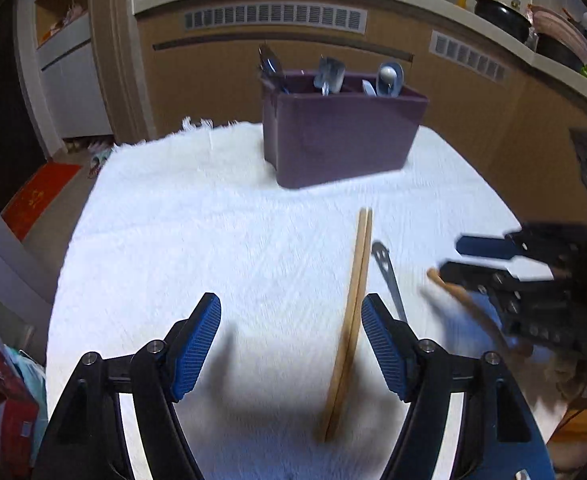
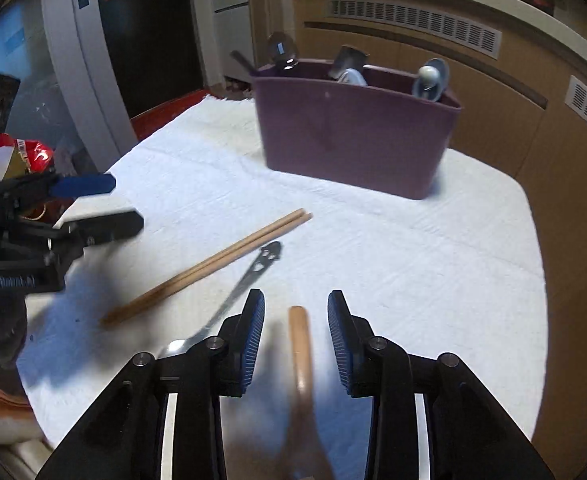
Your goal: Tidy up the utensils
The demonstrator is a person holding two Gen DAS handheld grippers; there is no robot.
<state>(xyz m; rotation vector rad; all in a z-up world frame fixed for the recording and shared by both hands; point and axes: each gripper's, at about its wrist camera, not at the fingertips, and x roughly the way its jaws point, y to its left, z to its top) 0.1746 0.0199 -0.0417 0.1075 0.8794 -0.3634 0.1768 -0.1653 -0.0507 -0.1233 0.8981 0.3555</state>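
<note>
1. On the left of the right wrist view, the left gripper [image 2: 123,202] hangs over the edge of the surface [image 2: 433,264]; its fingers [image 2: 89,185] are spread, with nothing between them.
2. A pair of wooden chopsticks [image 2: 209,266] lies side by side on the white cloth [image 2: 373,240], running diagonally from near the left gripper toward the purple caddy [image 2: 353,136].
3. Just beside the chopsticks lies a metal spoon [image 2: 249,278] with a cut-out handle end; its bowl is partly hidden behind the right gripper's left finger.
4. The right gripper [image 2: 295,332] points steeply down at the cloth, its blue-padded fingers [image 2: 253,332] spread on either side of a wooden handle [image 2: 301,344], the pads not touching it. The handle's lower end is blurred.
5. In the left wrist view, the left gripper's pads stand wide; the chopsticks [image 1: 351,320] lie between them, close to the right-hand pad, with no clear contact.
6. The caddy stands upright at the far side of the surface, well apart from the loose utensils, already holding several spoons [image 1: 389,78] and other metal pieces.
7. Nothing stands between the loose utensils and the caddy.
8. Behind the surface runs a brown cabinet [image 1: 221,80] with vent grilles [image 1: 273,18]; a dark doorway [image 2: 149,32] shows on the left.
</note>
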